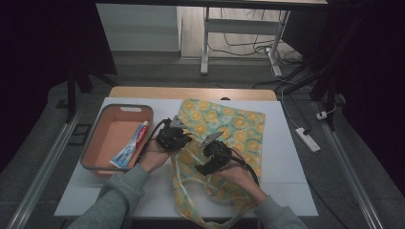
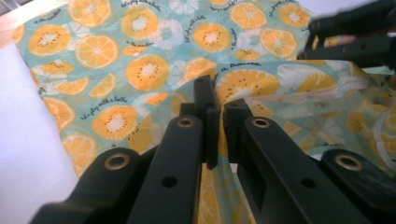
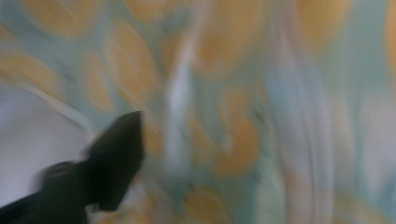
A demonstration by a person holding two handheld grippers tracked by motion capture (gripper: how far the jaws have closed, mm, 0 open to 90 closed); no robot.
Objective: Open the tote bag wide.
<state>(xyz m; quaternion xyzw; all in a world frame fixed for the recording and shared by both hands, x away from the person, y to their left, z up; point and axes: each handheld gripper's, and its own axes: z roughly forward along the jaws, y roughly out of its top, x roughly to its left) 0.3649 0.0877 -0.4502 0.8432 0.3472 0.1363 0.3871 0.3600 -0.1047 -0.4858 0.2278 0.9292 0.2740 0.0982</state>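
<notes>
A cloth bag [image 1: 229, 129] printed with orange and kiwi slices lies on the white table [image 1: 286, 162], its handles trailing toward the near edge. My left gripper [image 1: 181, 140] sits at the bag's left edge. In the left gripper view it [image 2: 218, 100] is shut on a raised fold of the bag's cloth [image 2: 243, 84]. My right gripper [image 1: 205, 164] hovers low over the bag's near part. The right gripper view is blurred: one black jaw rises at the lower left, wide of the middle, with nothing against it, over the printed cloth [image 3: 280, 116]. The right gripper [image 2: 355, 32] also appears beyond the fold.
A salmon tub with a grey rim [image 1: 95, 138] stands at the table's left and holds a toothpaste tube [image 1: 131, 143]. A wooden strip [image 1: 191, 92] runs along the table's far edge. Desk legs and cables lie on the floor beyond.
</notes>
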